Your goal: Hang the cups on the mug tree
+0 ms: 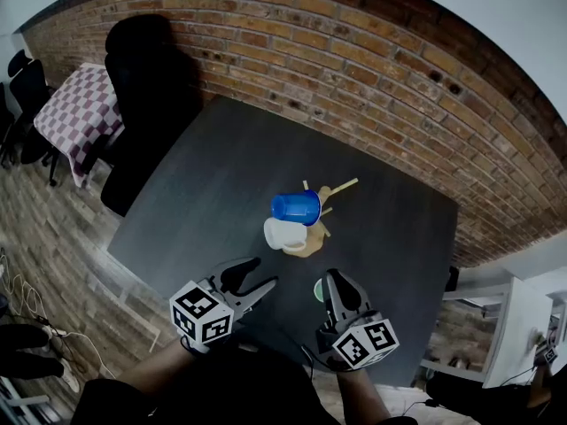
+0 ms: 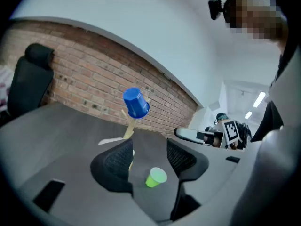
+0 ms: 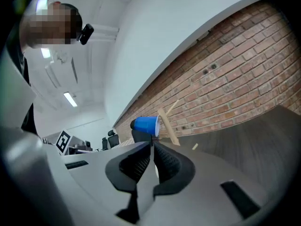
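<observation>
Mug tree (image 1: 325, 197) stands on dark table (image 1: 195, 193) near brick wall. Blue cup (image 1: 295, 207) hangs on its peg, white cup (image 1: 282, 234) just below at tree's base. Green cup (image 2: 155, 177) lies on side on table, near both grippers. Left gripper (image 2: 149, 157) jaws wide apart, empty. Right gripper (image 3: 153, 147) jaws together, nothing held.

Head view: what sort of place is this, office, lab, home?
Probably an office or lab room: exposed brick wall, black office chair at a dark table, and ceiling strip lights in the right gripper view.
</observation>
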`<state>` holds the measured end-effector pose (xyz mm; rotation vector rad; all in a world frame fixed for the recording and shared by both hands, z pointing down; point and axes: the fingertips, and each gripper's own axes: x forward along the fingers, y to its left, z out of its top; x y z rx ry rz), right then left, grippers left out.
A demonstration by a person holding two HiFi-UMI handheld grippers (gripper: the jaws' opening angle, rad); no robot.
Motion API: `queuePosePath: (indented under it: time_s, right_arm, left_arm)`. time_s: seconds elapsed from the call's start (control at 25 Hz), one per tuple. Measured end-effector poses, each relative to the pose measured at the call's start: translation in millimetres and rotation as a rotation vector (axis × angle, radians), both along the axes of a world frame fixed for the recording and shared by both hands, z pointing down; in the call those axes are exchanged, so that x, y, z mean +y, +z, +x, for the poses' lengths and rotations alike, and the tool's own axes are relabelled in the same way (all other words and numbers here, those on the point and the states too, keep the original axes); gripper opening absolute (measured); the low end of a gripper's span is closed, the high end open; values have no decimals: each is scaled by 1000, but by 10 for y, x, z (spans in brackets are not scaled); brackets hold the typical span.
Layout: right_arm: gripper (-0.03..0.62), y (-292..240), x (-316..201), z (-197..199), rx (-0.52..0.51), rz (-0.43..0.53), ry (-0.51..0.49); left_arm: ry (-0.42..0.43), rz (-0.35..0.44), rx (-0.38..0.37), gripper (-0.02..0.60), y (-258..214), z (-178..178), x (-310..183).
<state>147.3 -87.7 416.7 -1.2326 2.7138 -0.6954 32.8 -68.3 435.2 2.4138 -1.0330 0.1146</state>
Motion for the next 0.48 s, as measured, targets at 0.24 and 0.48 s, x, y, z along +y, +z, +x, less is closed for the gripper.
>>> queuePosePath:
  time_s: [0.24, 0.48]
  right_arm:
    - [41, 430, 444, -349, 48, -138, -69]
    - [41, 644, 755, -669, 30, -239, -143]
  left_arm:
    - [50, -198, 129, 232, 415, 208, 422]
    - [179, -130, 87, 232, 271, 323, 610]
